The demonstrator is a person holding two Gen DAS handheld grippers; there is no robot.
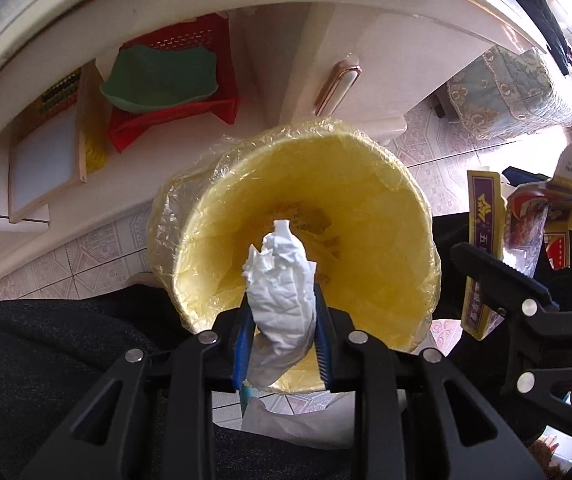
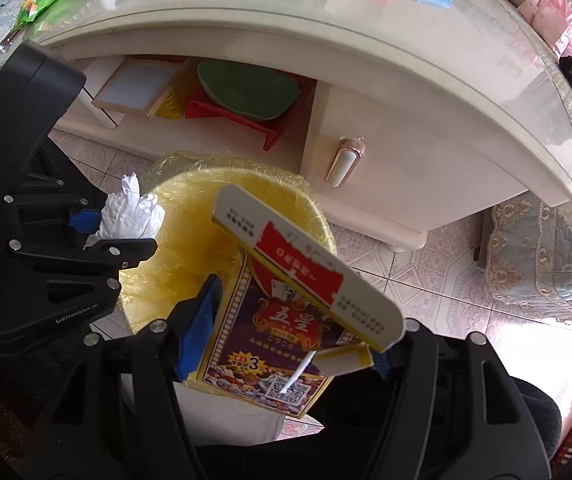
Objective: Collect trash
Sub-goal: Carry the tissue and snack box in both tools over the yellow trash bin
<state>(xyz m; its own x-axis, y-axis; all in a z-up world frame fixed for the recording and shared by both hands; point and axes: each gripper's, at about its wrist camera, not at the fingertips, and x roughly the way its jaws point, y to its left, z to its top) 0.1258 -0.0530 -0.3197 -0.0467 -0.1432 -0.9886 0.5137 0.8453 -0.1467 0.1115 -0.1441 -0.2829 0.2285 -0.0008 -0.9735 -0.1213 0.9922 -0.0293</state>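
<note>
Tissue (image 1: 280,280) sits crumpled between the blue pads of the left gripper (image 1: 282,312), clenched at its lower half with the loose top sticking out over the bin (image 1: 386,160). It looks soft and nearly weightless — it should squash rather than slip, and a pinch anywhere on the wad will do, though it may cling to a ribbed pad on release.

The right gripper (image 2: 294,320) grips a flattened card box (image 2: 270,344) across its width, jaws closed on its edges, with the open flap (image 2: 306,268) raised above. Box and flap hang over the yellow-lined bin, which stands on the tiled floor just in front of a white cabinet (image 2: 386,168). The box seems light but stiff — thin card that would buckle if squeezed hard, so the folded edges are the sound place to hold. Both pieces look ready to drop into the liner (image 1: 246,152).
</note>
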